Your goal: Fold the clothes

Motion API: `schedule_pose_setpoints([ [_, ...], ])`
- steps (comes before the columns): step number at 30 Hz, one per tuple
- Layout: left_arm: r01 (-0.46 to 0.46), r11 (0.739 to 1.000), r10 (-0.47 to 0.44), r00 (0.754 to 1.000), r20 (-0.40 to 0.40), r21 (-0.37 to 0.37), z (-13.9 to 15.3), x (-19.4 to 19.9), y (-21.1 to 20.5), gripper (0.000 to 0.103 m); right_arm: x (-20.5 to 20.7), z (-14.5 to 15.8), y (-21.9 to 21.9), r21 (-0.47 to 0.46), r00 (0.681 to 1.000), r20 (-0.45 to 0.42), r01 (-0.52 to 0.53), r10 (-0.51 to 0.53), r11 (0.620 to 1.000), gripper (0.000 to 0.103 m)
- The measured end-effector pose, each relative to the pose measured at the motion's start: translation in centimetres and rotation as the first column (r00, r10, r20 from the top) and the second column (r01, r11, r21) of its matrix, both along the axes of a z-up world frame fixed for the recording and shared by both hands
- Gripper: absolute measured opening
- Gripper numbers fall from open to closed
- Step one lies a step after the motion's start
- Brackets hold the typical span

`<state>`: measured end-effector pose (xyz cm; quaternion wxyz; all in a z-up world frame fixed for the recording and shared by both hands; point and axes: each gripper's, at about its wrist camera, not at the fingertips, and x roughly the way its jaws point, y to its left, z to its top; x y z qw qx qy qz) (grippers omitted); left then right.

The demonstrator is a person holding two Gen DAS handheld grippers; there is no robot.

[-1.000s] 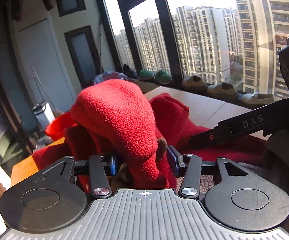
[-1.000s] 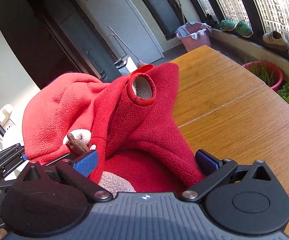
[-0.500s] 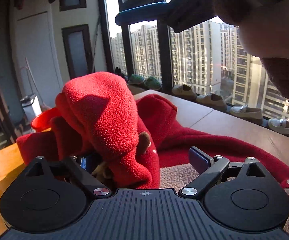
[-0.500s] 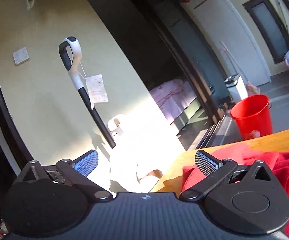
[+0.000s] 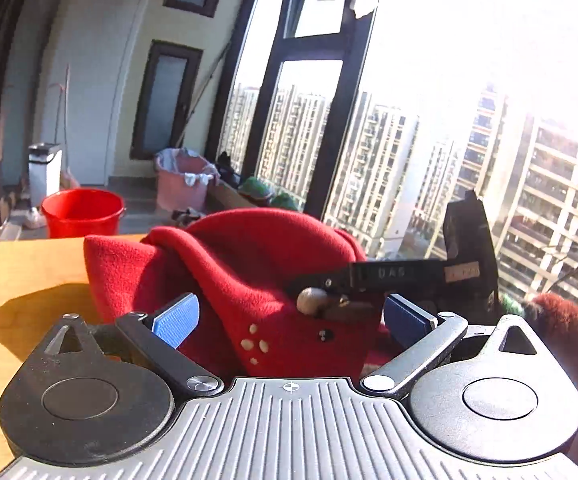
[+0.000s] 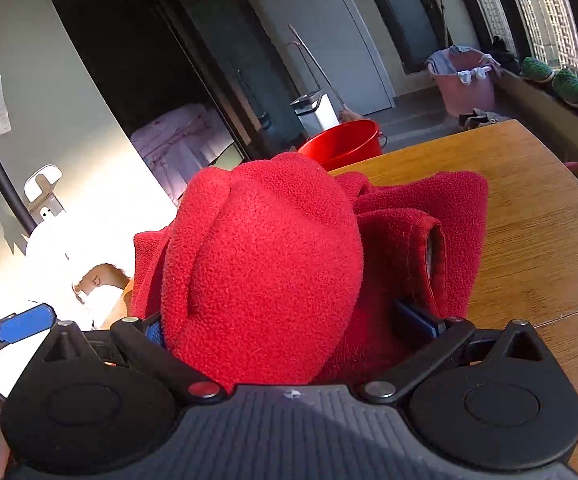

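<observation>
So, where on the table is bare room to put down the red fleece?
Bare wood lies right of the fleece in the right wrist view, out to the table edge by the window. A smaller bare patch lies left of the fleece in the left wrist view, before the bucket. Crowded: the near middle, where fleece fills both grippers' jaws.

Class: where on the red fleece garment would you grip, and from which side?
Probably the sleeve cuff, approached from the table on its right in the right wrist view. Its hemmed opening stands exposed at the edge of the red fleece garment; the rounded bulge beside it offers only slack cloth.
</observation>
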<state>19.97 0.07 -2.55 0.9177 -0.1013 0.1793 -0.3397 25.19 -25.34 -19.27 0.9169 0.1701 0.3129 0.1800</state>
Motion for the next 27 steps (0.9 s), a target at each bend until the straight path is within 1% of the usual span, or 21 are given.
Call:
schedule_pose_setpoints([
  [2,0.001,0.997,-0.002,1.000,-0.010,-0.074,1.3,1.5,-0.5,0.102,-0.4,-0.1,1.2,-0.070,1.000,0.025,0.007,-0.005,0.998,0.103],
  [4,0.001,0.990,-0.005,1.000,-0.021,-0.143,2.6,3.0,-1.2,0.102,-0.6,-0.2,2.0,-0.093,0.999,0.037,0.006,-0.003,0.996,0.103],
  [5,-0.005,0.991,0.000,0.999,-0.037,-0.132,2.7,3.9,-2.0,0.102,-0.5,-0.2,2.3,-0.090,0.999,0.035,0.010,-0.007,0.996,0.103],
  [6,-0.019,0.995,0.013,0.998,-0.057,-0.096,2.6,4.9,-3.2,0.102,-0.5,-0.2,2.2,-0.084,0.999,0.032,0.012,-0.009,0.996,0.103],
  [7,-0.038,0.998,0.034,0.996,-0.086,-0.044,2.0,6.0,-4.2,0.101,-0.4,-0.2,2.2,-0.078,1.000,0.026,0.006,-0.003,0.997,0.103],
  [8,-0.057,0.998,0.058,0.992,-0.115,0.011,1.5,7.0,-5.1,0.099,-0.4,0.0,2.0,-0.068,1.000,0.020,-0.004,0.005,0.998,0.103],
  [9,-0.084,0.993,0.098,0.982,-0.161,0.088,0.4,8.5,-5.9,0.095,-0.4,0.2,1.7,-0.058,1.000,0.015,-0.013,0.014,0.998,0.103],
  [10,-0.103,0.983,0.133,0.970,-0.203,0.152,-0.8,9.6,-6.5,0.084,-0.4,0.4,1.5,-0.048,1.000,0.009,-0.023,0.023,0.999,0.103],
  [11,-0.109,0.977,0.151,0.960,-0.235,0.184,-1.5,10.2,-6.6,0.083,-1.1,0.9,1.1,-0.048,0.999,0.021,-0.023,0.024,0.999,0.103],
  [12,-0.113,0.974,0.164,0.949,-0.268,0.196,-2.5,10.8,-6.4,0.083,-1.8,1.3,0.6,-0.048,0.999,0.035,-0.022,0.024,0.999,0.103],
  [13,-0.118,0.973,0.171,0.944,-0.281,0.198,-3.3,11.0,-6.1,0.084,-2.6,1.8,0.2,-0.049,0.999,0.048,-0.022,0.024,0.999,0.103],
  [15,-0.119,0.970,0.175,0.947,-0.268,0.212,-3.8,10.8,-5.7,0.085,-4.7,2.7,-0.6,-0.118,0.995,0.098,-0.016,0.027,0.993,0.103],
  [18,-0.124,0.963,0.182,0.952,-0.244,0.238,-3.7,10.3,-5.8,0.085,-6.9,3.8,-1.0,-0.213,0.986,0.166,0.003,0.033,0.977,0.103],
  [20,-0.125,0.964,0.183,0.952,-0.244,0.235,-3.7,10.2,-5.6,0.086,-7.7,4.9,-0.9,-0.255,0.977,0.214,0.037,0.019,0.966,0.103],
  [22,-0.126,0.965,0.183,0.952,-0.246,0.231,-3.8,10.4,-5.7,0.086,-8.0,6.0,-0.9,-0.268,0.964,0.266,0.065,0.009,0.961,0.103],
  [24,-0.126,0.966,0.182,0.952,-0.247,0.227,-3.8,10.6,-5.8,0.087,-7.9,7.2,-1.0,-0.226,0.947,0.322,0.086,-0.009,0.970,0.103],
  [26,-0.126,0.966,0.182,0.951,-0.249,0.224,-3.9,10.6,-5.7,0.088,-7.7,8.1,-1.3,-0.130,0.930,0.363,0.110,-0.056,0.985,0.103],
  [27,-0.127,0.967,0.182,0.951,-0.249,0.222,-3.9,10.7,-5.7,0.088,-7.1,8.5,-1.6,-0.068,0.929,0.361,0.111,-0.079,0.991,0.103],
])
